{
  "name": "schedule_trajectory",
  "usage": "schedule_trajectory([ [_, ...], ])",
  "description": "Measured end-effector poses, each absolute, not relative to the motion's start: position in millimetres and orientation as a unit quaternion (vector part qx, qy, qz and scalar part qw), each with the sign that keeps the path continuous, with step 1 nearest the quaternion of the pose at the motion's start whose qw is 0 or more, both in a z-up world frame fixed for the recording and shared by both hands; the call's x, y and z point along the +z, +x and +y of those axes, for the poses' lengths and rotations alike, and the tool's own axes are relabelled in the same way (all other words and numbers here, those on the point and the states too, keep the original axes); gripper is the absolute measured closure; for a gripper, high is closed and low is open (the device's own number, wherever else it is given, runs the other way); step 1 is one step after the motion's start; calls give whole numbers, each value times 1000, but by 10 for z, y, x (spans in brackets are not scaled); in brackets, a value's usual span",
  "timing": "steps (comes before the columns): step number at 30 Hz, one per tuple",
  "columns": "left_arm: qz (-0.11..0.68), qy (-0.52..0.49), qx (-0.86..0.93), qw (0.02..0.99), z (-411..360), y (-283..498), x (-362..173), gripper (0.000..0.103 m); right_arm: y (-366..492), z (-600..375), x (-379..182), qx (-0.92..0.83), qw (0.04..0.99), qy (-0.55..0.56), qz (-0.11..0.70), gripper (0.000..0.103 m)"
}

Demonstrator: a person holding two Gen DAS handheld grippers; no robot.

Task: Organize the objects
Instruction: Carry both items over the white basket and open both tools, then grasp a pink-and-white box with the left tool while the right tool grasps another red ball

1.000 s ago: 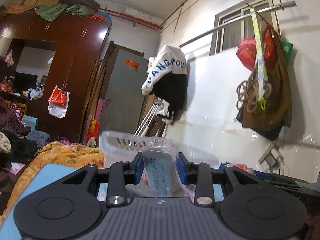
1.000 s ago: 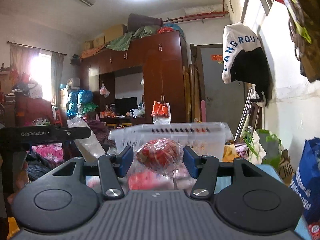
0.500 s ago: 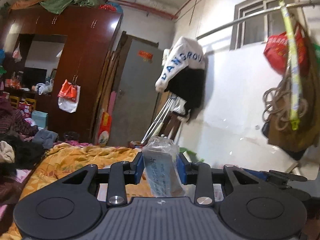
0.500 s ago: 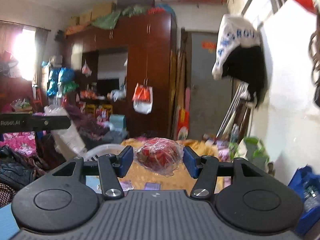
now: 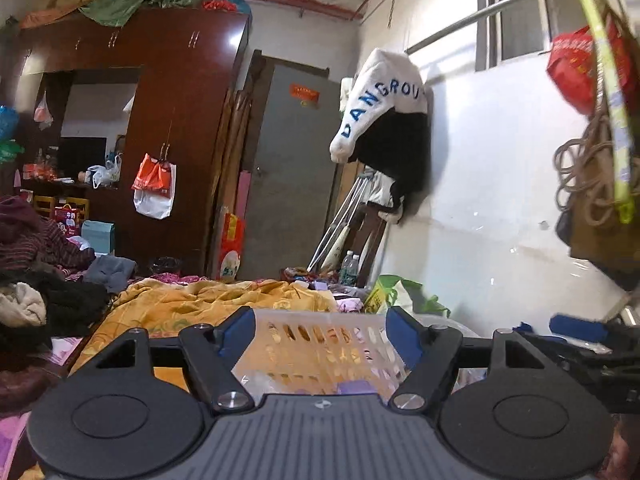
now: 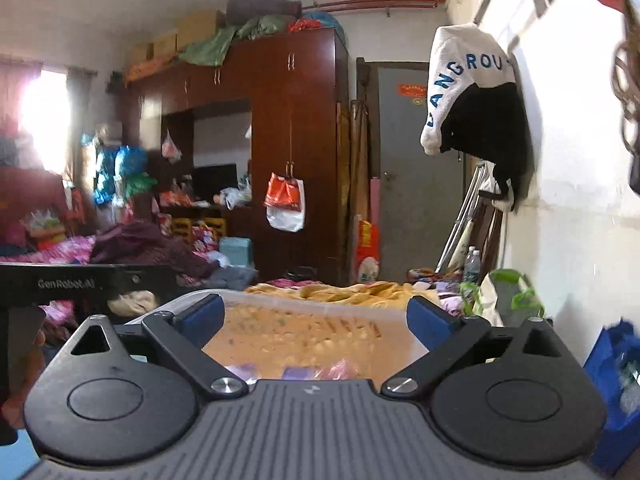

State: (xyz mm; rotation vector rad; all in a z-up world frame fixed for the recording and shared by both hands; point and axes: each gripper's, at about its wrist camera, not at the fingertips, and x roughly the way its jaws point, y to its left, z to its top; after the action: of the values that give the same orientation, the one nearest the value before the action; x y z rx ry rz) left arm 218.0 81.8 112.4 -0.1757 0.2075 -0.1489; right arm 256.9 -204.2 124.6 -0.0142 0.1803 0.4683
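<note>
Both our grippers hang over the white slotted basket (image 5: 320,344) w/ jaws spread wide and nothing between them: left gripper (image 5: 320,330) sees the basket at 6 o'clock of its view, right gripper (image 6: 316,320) likewise, basket (image 6: 316,336) rim running between its blue pads. Purple and pinkish packets (image 6: 304,372) lie at the basket bottom, approx 6 o'clock, so the task's things seem to sit inside already. Risks, as we judge: dropping lower could knock a fingertip on the rim and tip or shove the light basket off toward the yellow blanket (image 5: 208,300) at 9 o'clock behind it; the two grippers sit close, so swinging either sideways may clash them. Hard to read: basket contents are mostly hidden by gripper bodies, right view is motion-blurred, and what the basket rests on is cut off.
</note>
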Motion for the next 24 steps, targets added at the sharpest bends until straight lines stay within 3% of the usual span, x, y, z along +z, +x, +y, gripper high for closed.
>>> schedule_trajectory([
  [5, 97, -106, -122, 982, 1065, 1326, 760, 14, 2048, -2275, 742, 219, 965, 17, 140, 0],
  [7, 86, -123, -138, 979, 1166, 1075, 539, 3, 1940, -2305, 564, 221, 963, 17, 152, 0],
  [11, 117, -111, -88, 983, 1217, 1114, 377, 3, 1952, -2243, 316, 245, 952, -3, 185, 2],
  [14, 141, -116, -84, 980, 1246, 1275, 333, 3, 2037, -2246, 304, 258, 944, 10, 204, 15],
  [24, 210, -64, -62, 974, 1147, 1486, 141, 3, 1998, -2058, 249, 233, 948, -48, 210, 27],
])
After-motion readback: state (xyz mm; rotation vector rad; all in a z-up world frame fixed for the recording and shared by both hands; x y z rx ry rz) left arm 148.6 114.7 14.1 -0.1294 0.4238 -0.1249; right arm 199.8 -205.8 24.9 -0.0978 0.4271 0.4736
